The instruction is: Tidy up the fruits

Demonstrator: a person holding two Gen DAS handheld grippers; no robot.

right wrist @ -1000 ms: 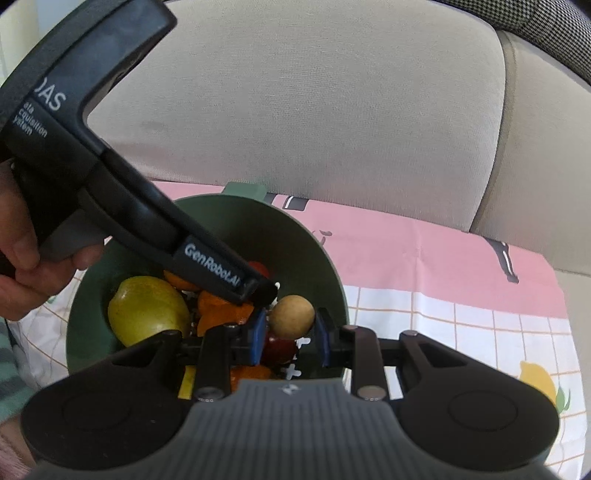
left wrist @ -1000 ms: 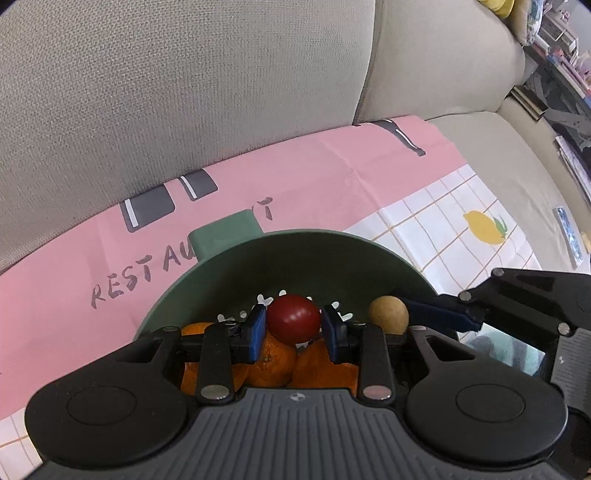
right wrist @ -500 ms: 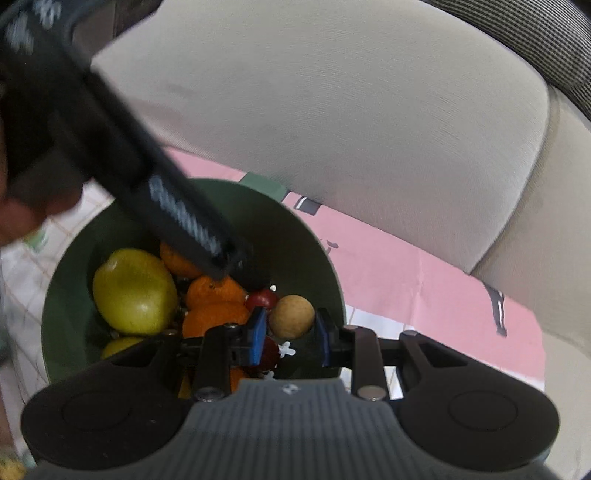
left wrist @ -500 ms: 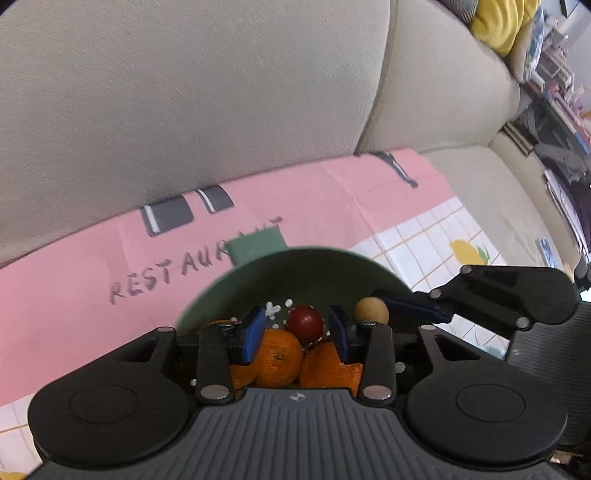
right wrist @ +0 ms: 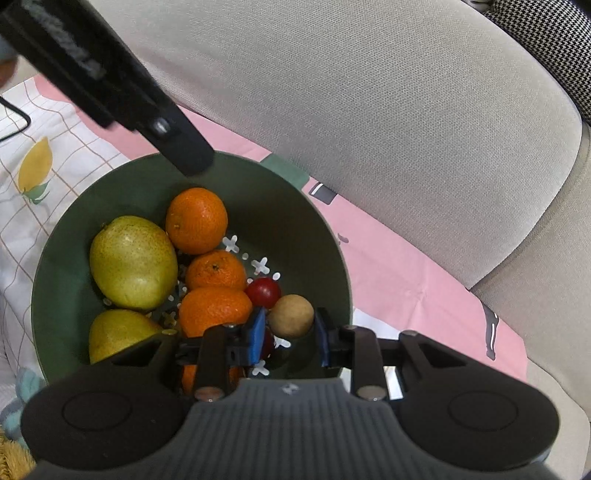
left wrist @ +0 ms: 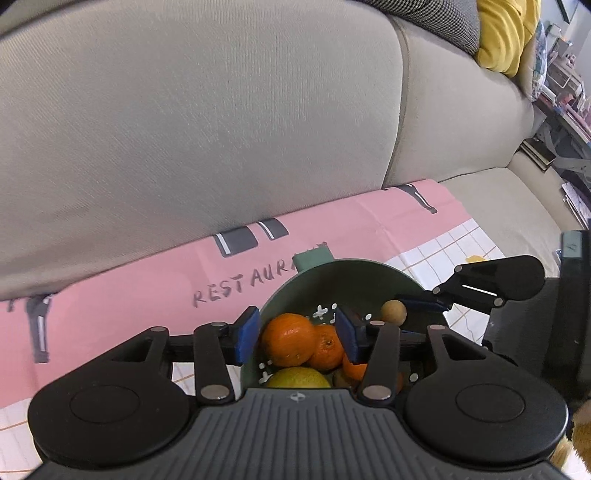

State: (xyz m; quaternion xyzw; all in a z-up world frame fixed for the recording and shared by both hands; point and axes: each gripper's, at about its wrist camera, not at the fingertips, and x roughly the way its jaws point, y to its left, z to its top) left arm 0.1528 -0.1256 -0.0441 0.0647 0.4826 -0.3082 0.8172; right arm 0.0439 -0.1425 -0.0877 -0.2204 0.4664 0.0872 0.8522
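A dark green colander bowl (right wrist: 295, 206) sits on a pink and white cloth on a sofa. Inside lie three oranges (right wrist: 196, 220), two yellow-green pears (right wrist: 133, 262) and a small red fruit (right wrist: 263, 291). My right gripper (right wrist: 290, 330) hangs over the bowl's near rim, shut on a small round tan fruit (right wrist: 291, 316). My left gripper (left wrist: 297, 334) is above the bowl (left wrist: 354, 275), its jaws opening with nothing pressed between the pads; oranges (left wrist: 288, 338) show below the gap. The tan fruit (left wrist: 393, 312) and right gripper also show at the right of the left wrist view.
The sofa backrest (left wrist: 184, 129) rises right behind the bowl. The cloth (left wrist: 147, 280) carries the word RESTAURANT. A yellow cushion (left wrist: 506, 33) and a cluttered shelf (left wrist: 561, 96) lie far right. The left gripper's arm (right wrist: 103, 81) crosses the upper left of the right wrist view.
My left gripper let go of the red fruit, which now lies in the bowl, and it rose and drew back with its jaws widening. The right gripper kept the tan fruit.
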